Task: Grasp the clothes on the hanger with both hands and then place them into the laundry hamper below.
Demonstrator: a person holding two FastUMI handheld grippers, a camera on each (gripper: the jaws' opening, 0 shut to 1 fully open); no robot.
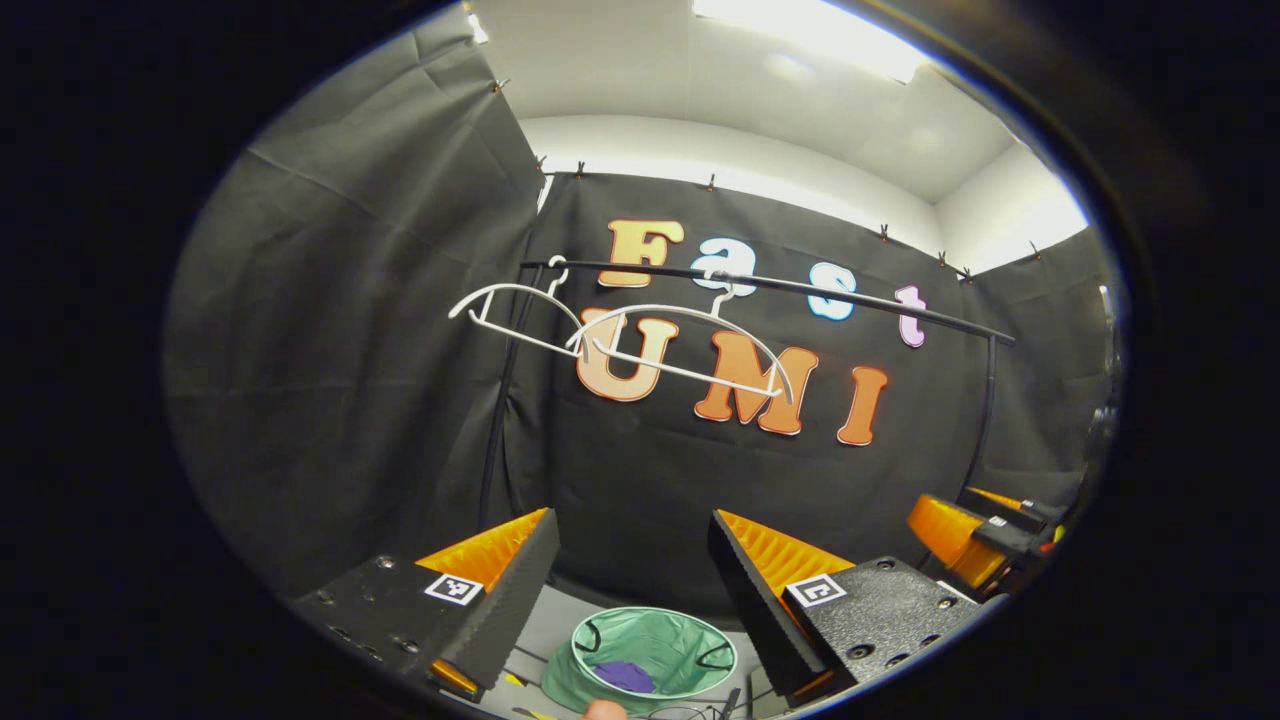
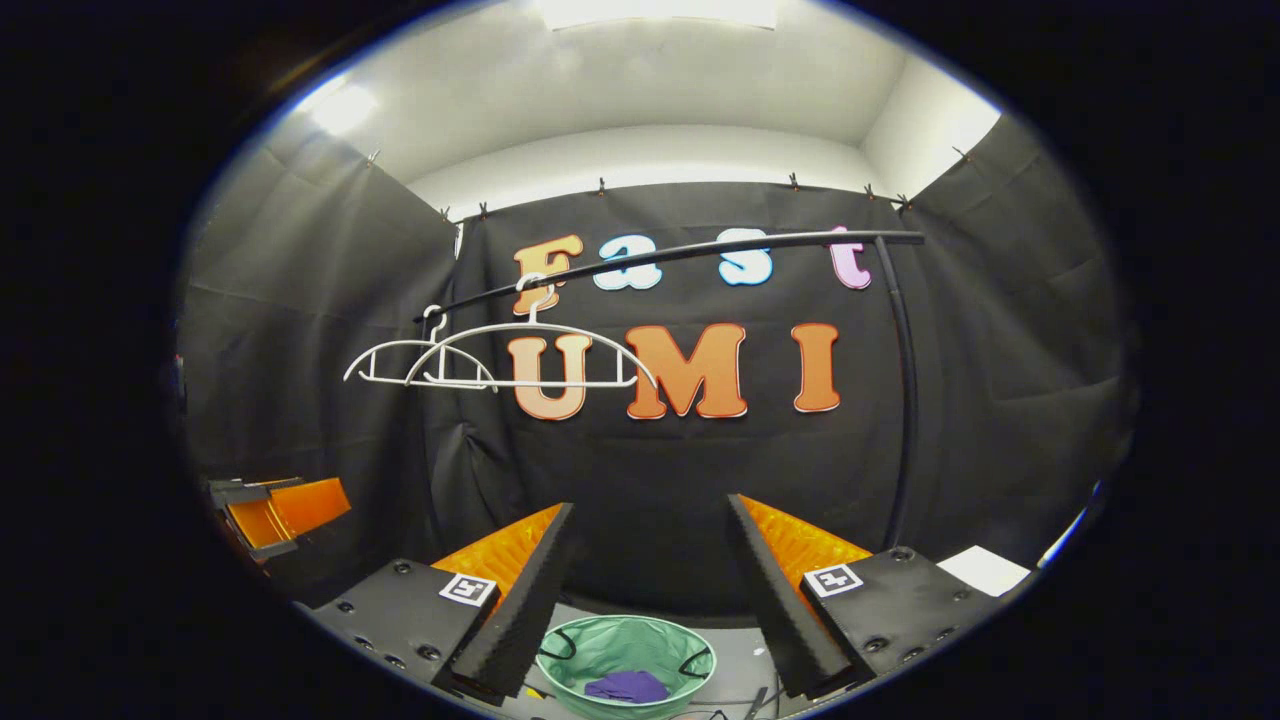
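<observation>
Left gripper (image 1: 632, 560) fingers wide apart holding nothing, right gripper (image 2: 650, 550) fingers wide apart too, purple clothes (image 2: 627, 686) down inside the green laundry hamper (image 2: 560, 650), two bare white hangers (image 2: 520, 360) on the black rail (image 2: 700, 248)

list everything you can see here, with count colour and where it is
hangers: two, white, bare, on the rail, left part
rail: one, black, across the back wall, with an upright post on the right
laundry hamper: one, green, round, on the floor below
clothes: one purple bundle, inside the hamper
white sheet: one, lower right of the right gripper view
left tool: one, open, holds nothing
right tool: one, open, holds nothing
</observation>
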